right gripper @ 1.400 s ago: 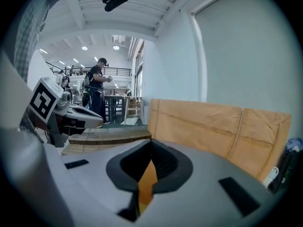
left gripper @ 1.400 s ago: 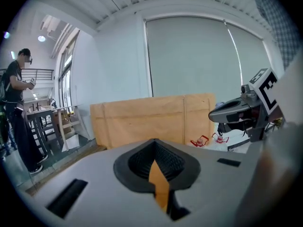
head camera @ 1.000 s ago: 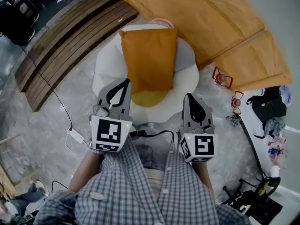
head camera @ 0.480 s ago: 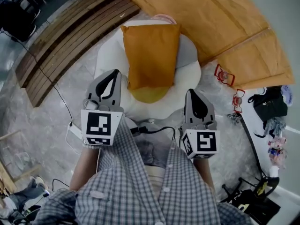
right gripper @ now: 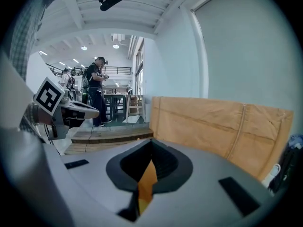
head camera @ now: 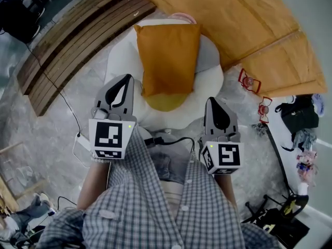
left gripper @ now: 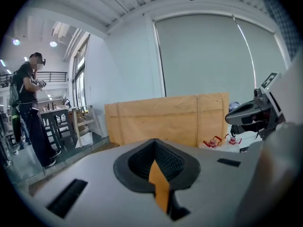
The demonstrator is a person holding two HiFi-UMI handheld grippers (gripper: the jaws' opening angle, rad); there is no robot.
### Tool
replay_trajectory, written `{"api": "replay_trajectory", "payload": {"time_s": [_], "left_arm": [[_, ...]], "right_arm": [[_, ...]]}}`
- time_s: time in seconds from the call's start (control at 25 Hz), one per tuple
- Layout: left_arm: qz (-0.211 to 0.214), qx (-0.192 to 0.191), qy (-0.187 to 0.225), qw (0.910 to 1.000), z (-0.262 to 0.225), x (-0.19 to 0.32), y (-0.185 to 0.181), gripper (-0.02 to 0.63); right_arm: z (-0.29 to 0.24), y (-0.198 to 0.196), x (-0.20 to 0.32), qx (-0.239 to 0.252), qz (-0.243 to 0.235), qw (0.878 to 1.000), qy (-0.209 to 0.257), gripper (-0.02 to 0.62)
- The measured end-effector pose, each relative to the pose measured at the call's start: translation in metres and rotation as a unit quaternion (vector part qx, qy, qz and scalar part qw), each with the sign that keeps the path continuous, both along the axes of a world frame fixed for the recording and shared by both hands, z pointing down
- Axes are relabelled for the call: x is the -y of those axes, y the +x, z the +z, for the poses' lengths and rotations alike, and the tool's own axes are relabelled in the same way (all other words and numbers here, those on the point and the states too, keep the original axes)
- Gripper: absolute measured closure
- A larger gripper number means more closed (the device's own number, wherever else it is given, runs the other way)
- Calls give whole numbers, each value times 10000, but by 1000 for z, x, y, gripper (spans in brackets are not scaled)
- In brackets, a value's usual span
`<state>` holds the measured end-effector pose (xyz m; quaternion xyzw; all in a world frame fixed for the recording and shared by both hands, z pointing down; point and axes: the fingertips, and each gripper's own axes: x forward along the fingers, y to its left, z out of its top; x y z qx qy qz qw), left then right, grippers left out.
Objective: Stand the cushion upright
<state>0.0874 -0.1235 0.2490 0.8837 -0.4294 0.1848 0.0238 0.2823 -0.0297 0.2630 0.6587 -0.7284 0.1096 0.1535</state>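
Observation:
An orange cushion (head camera: 168,58) rests on a white padded seat (head camera: 118,56), its top edge toward the seat's far side and a yellow patch (head camera: 165,102) below its near edge. My left gripper (head camera: 123,81) hangs shut and empty just left of the cushion's near corner, not touching it. At the seat's near right edge, my right gripper (head camera: 214,101) is also shut and holds nothing. Only a thin orange sliver of the cushion (left gripper: 158,186) shows through the shut left gripper (left gripper: 155,148); the right gripper (right gripper: 150,152) frames the cushion (right gripper: 146,183) the same way.
Large tan wooden panels (head camera: 233,19) stand behind the seat, with a slatted wooden platform (head camera: 78,35) at the left. A cable and power strip (head camera: 81,145) lie on the floor. Two red lanterns (head camera: 248,82) and a black bag (head camera: 298,115) sit at the right. A person (left gripper: 28,112) stands by tables farther off.
My left gripper has drawn leftward away from the cushion and straightened. The right gripper and the cushion stay where they were.

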Motion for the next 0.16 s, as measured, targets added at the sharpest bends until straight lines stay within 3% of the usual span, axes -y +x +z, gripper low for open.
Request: {"api": "replay_trajectory", "payload": {"time_s": [0.16], "left_arm": [[5, -22, -2, 10000, 0, 3, -1, 598]], "right_arm": [[6, -4, 0, 46, -7, 10000, -63, 591]]}}
